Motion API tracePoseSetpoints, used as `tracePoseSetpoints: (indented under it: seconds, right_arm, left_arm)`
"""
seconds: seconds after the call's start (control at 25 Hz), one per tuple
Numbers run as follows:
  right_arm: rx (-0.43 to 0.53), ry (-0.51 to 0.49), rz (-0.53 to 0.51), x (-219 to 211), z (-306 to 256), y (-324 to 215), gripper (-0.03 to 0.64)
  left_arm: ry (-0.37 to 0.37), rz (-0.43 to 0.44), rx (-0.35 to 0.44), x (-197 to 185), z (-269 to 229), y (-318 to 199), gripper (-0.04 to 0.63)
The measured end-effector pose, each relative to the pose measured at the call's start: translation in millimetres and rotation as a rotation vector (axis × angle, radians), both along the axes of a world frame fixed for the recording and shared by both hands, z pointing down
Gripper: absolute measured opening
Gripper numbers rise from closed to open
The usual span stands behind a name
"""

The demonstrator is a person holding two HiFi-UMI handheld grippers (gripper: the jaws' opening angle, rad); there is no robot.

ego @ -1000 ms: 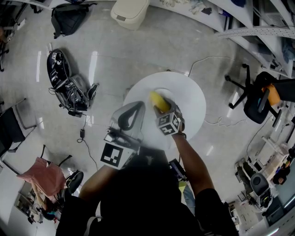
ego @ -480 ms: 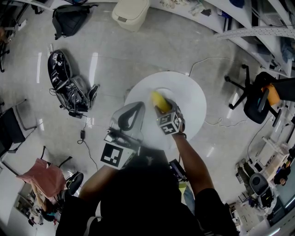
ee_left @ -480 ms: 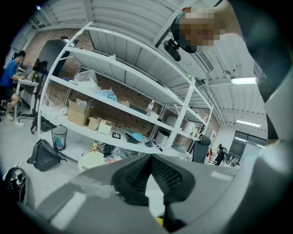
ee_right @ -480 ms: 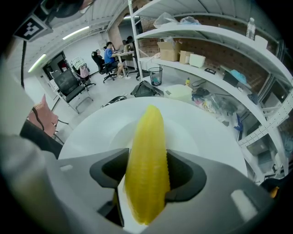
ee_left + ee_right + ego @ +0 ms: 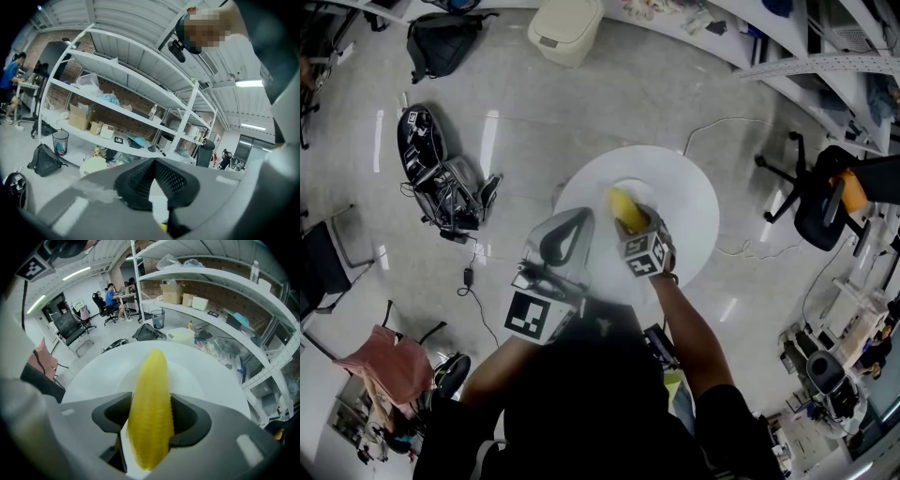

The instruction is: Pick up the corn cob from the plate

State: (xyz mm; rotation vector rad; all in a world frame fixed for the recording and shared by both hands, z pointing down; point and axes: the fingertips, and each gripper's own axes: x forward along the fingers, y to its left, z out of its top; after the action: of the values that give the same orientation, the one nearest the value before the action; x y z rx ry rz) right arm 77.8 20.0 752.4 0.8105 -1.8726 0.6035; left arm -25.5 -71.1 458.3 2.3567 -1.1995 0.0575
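Corn cob [image 5: 151,413] lies lengthwise between the jaws of the right gripper [image 5: 630,226]. The two dark pads pinch its flanks about midway along. Its tapered tip points away from the gripper, out over the plate [image 5: 190,377], and its thicker end runs back toward the gripper's body. The plate lies just beyond and below the jaws on the round white surface [image 5: 692,201]. Neither view shows whether the cob has cleared the plate or is resting on it.

The step in hand looks to be the lift itself. The pads bear on a rounded, ridged body, so the likely fault is the cob rolling in the pinch or tipping nose-down. To do it well:

- Hold the squeeze even.
- Raise the gripper straight up from the plate without rolling the wrist.
- Go slowly enough to watch the tip.
- If the tip sags, set the cob down again and take it closer to the thick end; squeezing harder is the poorer fix.
- Rising straight up should also avoid nudging the plate across the surface.

The left gripper [image 5: 153,183] hangs just to the left of the right one. Its pads are pressed together on nothing, and it is aimed roughly level at the shelving across the room. It has no part in this step and is best left off to that side, clear of the lift path.
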Motion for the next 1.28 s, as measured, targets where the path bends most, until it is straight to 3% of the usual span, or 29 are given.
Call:
tracePoseSetpoints:
  seconds: [1.28]
  right_arm:
    - [0.121,-0.033,0.069,-11,-68,14,0.259]
  left_arm:
    - [0.013,0.013,0.119,-6,-64,46,0.002]
